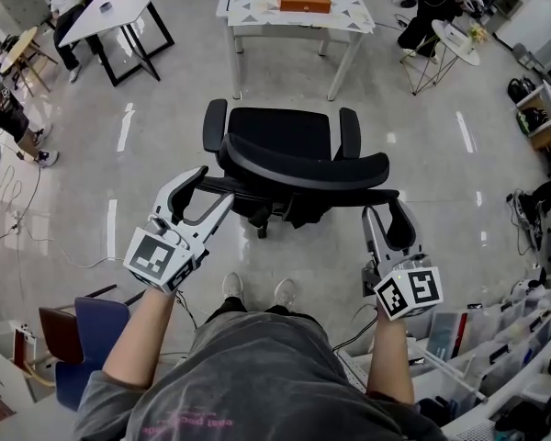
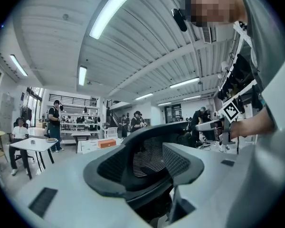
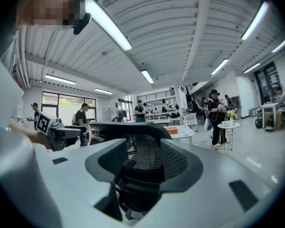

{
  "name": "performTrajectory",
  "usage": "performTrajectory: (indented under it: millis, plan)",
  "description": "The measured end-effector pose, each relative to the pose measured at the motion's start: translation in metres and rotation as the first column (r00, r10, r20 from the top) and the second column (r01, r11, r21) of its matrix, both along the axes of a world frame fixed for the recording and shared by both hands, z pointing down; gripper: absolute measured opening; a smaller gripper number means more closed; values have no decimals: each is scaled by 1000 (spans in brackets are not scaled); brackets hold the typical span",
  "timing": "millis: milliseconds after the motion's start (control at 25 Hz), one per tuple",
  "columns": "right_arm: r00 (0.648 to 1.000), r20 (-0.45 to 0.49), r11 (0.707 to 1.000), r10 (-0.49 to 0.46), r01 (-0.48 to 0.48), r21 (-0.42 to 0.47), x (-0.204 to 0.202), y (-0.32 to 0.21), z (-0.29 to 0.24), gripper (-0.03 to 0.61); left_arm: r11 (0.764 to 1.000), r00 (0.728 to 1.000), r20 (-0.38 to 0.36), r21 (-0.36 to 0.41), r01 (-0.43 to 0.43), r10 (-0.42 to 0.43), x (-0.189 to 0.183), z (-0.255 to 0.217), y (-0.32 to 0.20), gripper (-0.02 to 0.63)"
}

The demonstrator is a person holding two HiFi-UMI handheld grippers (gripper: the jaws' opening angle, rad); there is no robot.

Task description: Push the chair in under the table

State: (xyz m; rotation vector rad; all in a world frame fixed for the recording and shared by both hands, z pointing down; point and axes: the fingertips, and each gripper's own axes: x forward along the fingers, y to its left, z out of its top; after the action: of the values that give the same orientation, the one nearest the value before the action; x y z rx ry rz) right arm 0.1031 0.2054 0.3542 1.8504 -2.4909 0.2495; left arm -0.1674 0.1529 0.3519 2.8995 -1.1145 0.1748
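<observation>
A black office chair (image 1: 280, 134) stands on the floor with its backrest (image 1: 303, 168) turned toward me. Beyond it is the white table (image 1: 248, 15), with an orange box (image 1: 304, 0) on top. My left gripper (image 1: 213, 189) straddles the left end of the backrest's top edge, jaws wide apart. My right gripper (image 1: 388, 214) straddles the right end the same way. In the left gripper view the mesh backrest (image 2: 147, 158) fills the gap between the fingers, and the pads show no pressure on it. The right gripper view shows the same backrest (image 3: 145, 163).
Another white table (image 1: 119, 7) with seated people stands at the back left. A small round table (image 1: 455, 39) is at the back right. A blue chair (image 1: 92, 329) is close at my left, and shelves with clutter (image 1: 514, 338) are at my right. Cables lie on the floor at the left.
</observation>
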Motion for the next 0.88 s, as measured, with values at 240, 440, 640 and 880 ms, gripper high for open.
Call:
performTrajectory:
  millis: [240,440,640,880]
  plan:
    - [999,-42,999,1,-3,-49,14,-25,24,204,999,999,37,-36,13,-11,4,19,-24,241]
    - [996,-91,996,-16,9,-85,20,-46,38,204,999,997,71,-53,13,-9,7,32,-43,242]
    - [989,-139,992,-45,28,-123,24,-62,53,213,999,990,144,-53,-1,9,14,45,-56,247]
    - [982,-177,989,-67,43,-138,30,-80,60,224,997,978,204,-81,-14,30,22,55,-69,256]
